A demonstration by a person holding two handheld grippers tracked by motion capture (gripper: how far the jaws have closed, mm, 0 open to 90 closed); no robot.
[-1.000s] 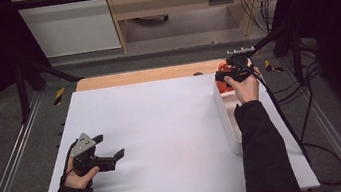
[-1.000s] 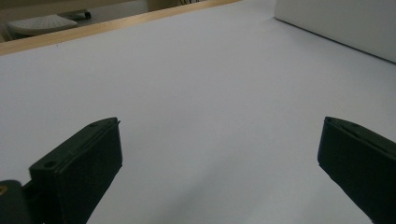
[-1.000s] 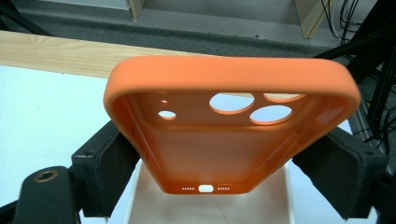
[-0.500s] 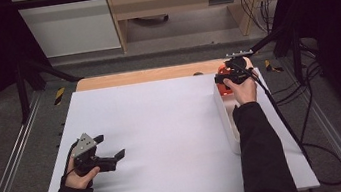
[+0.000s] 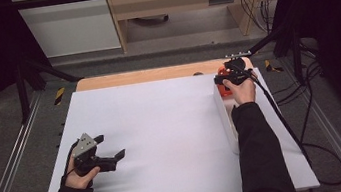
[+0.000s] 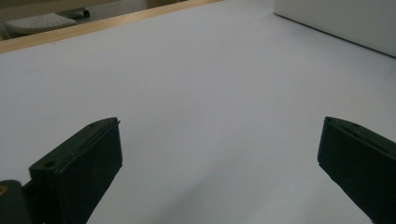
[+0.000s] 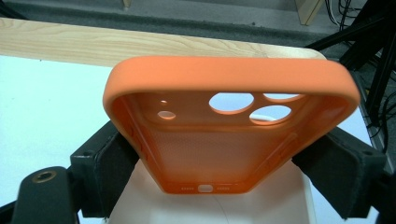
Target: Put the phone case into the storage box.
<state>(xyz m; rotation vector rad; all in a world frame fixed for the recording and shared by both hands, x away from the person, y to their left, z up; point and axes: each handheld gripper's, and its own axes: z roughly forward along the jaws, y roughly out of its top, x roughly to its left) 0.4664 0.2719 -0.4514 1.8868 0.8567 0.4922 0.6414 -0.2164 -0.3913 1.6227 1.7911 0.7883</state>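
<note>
From above, the right gripper [image 5: 226, 74] sits at the table's [image 5: 163, 127] far right corner with only a scrap of orange showing by it, next to a long white box [image 5: 225, 118]. Its own camera shows an orange phone case [image 7: 229, 121], hollow side up, clamped across its width by both jaws. The left gripper [image 5: 116, 156] rests near the front left edge, jaws spread wide over bare white tabletop.
</note>
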